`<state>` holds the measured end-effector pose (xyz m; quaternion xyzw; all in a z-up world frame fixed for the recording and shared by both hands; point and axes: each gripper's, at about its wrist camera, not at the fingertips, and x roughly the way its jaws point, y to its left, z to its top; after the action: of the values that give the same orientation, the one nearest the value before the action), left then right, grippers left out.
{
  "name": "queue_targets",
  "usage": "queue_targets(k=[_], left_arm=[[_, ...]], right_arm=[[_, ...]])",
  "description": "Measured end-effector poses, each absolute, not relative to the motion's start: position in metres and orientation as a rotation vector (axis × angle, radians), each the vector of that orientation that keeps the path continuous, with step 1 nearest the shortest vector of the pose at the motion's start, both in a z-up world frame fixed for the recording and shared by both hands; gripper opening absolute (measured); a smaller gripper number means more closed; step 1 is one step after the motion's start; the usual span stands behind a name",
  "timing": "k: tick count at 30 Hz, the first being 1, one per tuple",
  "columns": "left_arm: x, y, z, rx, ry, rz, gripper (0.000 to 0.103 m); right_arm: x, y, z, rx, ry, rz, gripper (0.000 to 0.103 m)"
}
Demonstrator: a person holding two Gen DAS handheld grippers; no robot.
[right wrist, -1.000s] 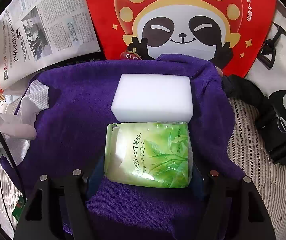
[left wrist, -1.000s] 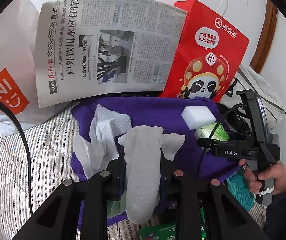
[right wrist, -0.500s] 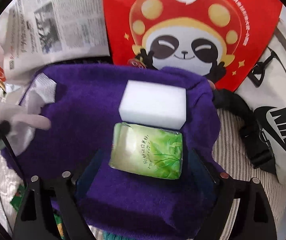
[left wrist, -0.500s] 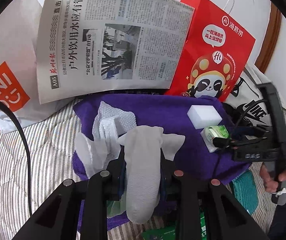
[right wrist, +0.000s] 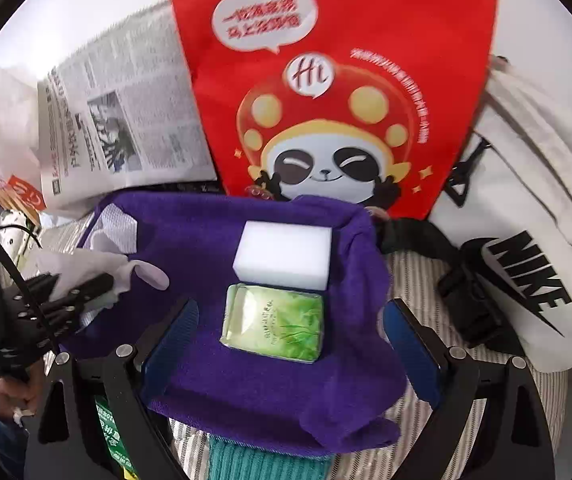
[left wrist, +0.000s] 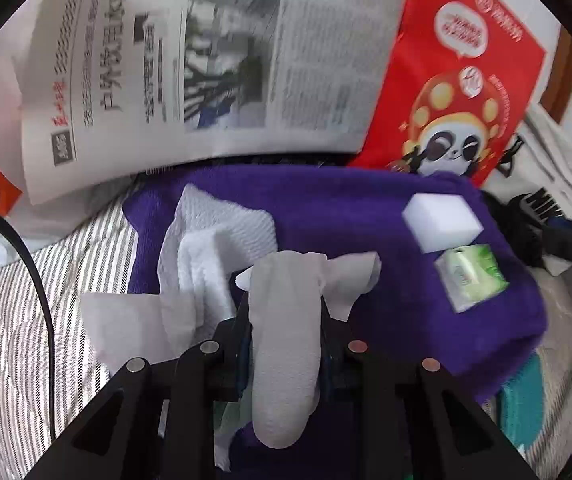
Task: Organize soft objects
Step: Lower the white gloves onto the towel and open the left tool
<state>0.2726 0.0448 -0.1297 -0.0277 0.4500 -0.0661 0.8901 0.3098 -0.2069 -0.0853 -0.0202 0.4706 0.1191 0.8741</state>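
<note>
The left hand-held gripper (left wrist: 284, 316) is clamped on a rolled grey cloth (left wrist: 286, 344), whose long axis runs straight along the fingers and out past their tips. It hangs just above the near-left part of the purple towel (left wrist: 366, 216), beside a crumpled white paper towel (left wrist: 214, 248). The spot it would likely go to — next to the white sponge (right wrist: 284, 254) and the green tissue pack (right wrist: 274, 328) — lies forward and to the right of this gripper.

The right hand-held gripper (right wrist: 286, 344) stands with its jaws wide apart and nothing between them, the tissue pack lying just ahead of its blue pads (right wrist: 172, 340), touching the sponge's near edge. This gripper is the nearer one to both.

The towel is spread on a striped bed (left wrist: 66, 280), soft and uneven. Behind it lean a newspaper (left wrist: 206, 60) and a red paper bag (right wrist: 334, 80); a white Nike bag (right wrist: 534, 264) lies to the right, so room is tight at the back.
</note>
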Motion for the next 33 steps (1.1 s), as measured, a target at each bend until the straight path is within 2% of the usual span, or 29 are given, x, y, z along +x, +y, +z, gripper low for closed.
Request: queue_targets(k=[8, 12, 14, 17, 20, 24, 33], left_arm=[[0.278, 0.043, -0.139, -0.048, 0.971, -0.108, 0.028], [0.277, 0.035, -0.148, -0.007, 1.022, -0.105, 0.043], [0.273, 0.03, -0.149, 0.005, 1.01, -0.11, 0.046], [0.267, 0.028, -0.147, -0.017, 1.021, -0.142, 0.061], [0.259, 0.023, -0.142, -0.006, 1.027, -0.143, 0.063], [0.245, 0.016, -0.13, 0.026, 1.024, -0.151, 0.074], [0.214, 0.022, -0.098, 0.083, 0.994, -0.119, 0.075]], right_arm=[[0.307, -0.224, -0.081, -0.003, 0.969, 0.23, 0.093], [0.304, -0.224, -0.076, -0.005, 0.959, 0.231, 0.093], [0.302, -0.224, -0.073, -0.004, 0.95, 0.237, 0.093], [0.299, -0.224, -0.071, -0.008, 0.943, 0.242, 0.093], [0.296, -0.224, -0.069, -0.007, 0.937, 0.243, 0.093], [0.292, -0.222, -0.064, -0.008, 0.926, 0.252, 0.093], [0.282, -0.218, -0.055, -0.024, 0.904, 0.26, 0.093]])
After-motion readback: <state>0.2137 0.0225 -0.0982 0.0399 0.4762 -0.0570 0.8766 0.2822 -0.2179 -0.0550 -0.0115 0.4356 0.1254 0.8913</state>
